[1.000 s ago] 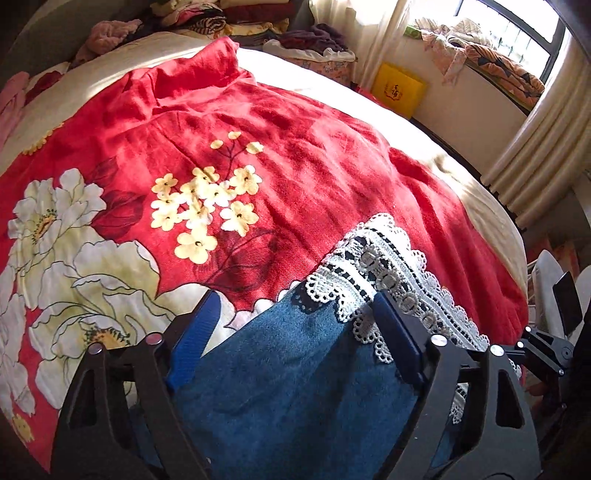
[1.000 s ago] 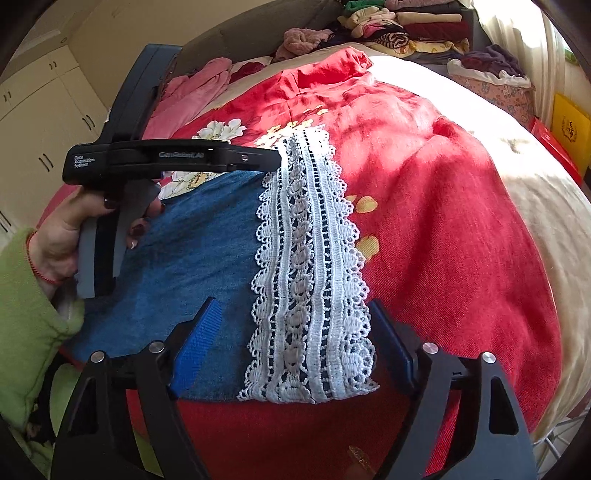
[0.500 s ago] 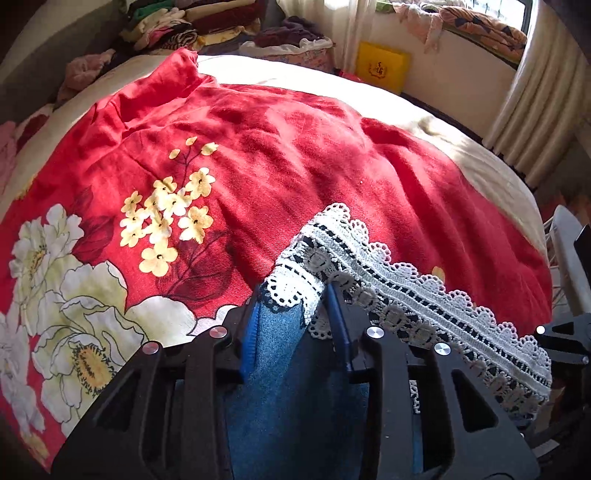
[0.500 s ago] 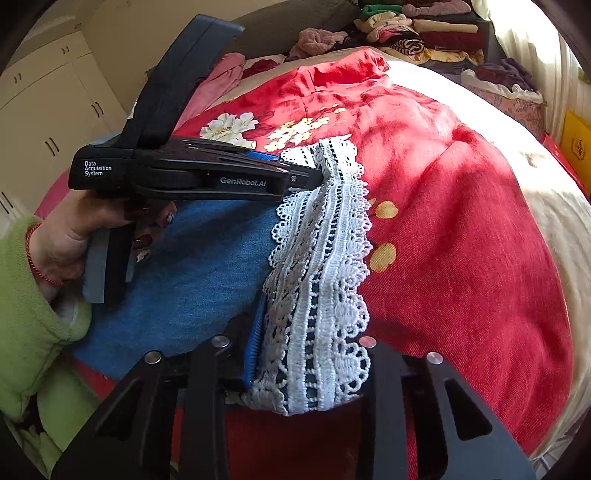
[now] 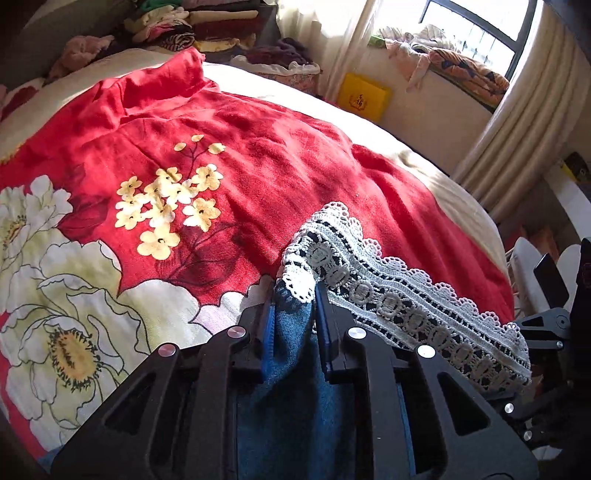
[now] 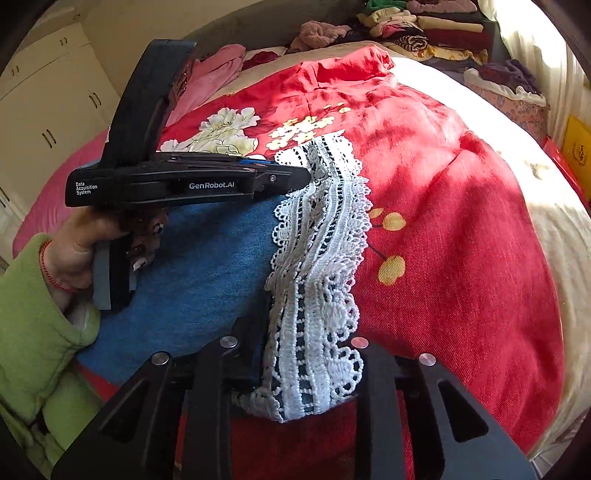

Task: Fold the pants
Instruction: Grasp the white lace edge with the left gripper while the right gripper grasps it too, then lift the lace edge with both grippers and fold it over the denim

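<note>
Blue denim pants (image 6: 207, 266) with a white lace hem (image 6: 325, 240) lie on a red flowered bedspread (image 6: 461, 240). My right gripper (image 6: 310, 354) grips the near end of the lace hem; its jaws are closing with lace bunched between the pads. In the left wrist view, my left gripper (image 5: 293, 306) pinches the other hem corner, where denim (image 5: 295, 406) meets lace (image 5: 388, 291); its jaws are closing on that fold. The right wrist view shows the left gripper (image 6: 306, 173) from the side, held by a hand in a green sleeve (image 6: 33, 314).
Stacks of folded clothes (image 5: 207, 26) sit at the bed's far end. A yellow box (image 5: 364, 96) leans below a sill heaped with laundry (image 5: 443, 51). Curtains (image 5: 517, 129) hang on the right. White cupboards (image 6: 48, 122) stand beyond the bed's left side.
Both grippers' jaws went from wide apart to pinched on the lace hem corners. The hem now bunches between the pads.
</note>
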`<state>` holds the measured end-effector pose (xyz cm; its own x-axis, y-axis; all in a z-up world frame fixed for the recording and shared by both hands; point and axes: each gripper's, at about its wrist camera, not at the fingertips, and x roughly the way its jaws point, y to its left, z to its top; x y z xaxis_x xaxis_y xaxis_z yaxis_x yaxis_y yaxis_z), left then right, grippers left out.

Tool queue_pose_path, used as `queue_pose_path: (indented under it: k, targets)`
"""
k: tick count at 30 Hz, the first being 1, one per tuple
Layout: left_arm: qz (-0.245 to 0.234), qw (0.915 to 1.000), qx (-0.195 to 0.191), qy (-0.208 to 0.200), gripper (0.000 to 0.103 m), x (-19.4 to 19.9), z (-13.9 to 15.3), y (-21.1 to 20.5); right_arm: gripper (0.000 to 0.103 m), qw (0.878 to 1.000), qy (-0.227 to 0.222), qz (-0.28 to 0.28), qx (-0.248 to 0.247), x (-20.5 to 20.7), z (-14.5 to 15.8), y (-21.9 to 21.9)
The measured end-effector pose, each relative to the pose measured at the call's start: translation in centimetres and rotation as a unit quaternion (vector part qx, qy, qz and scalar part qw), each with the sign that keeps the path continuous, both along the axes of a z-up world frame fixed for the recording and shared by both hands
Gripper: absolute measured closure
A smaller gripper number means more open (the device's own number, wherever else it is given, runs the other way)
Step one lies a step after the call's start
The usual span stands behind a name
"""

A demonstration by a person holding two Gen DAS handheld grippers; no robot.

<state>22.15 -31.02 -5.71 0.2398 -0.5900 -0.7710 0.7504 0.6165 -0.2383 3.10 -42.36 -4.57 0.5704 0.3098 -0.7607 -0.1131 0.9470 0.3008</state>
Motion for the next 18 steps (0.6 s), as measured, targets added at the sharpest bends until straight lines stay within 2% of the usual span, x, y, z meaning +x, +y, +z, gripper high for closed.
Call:
queue_pose_path:
  k: [10, 18]
  targets:
    - [0.018, 0.9984, -0.053, 0.000, 0.094, -0.9, 3.0, 2.4, 0.082, 0.999, -0.033, 0.015, -0.010, -0.9, 2.7, 1.1]
    - [0.056, 0.9946, -0.087, -0.005, 0.094, -1.6, 5.4, 7.5, 0.082, 0.997, -0.057, 0.051, -0.025, -1.2, 5.4, 4.5]
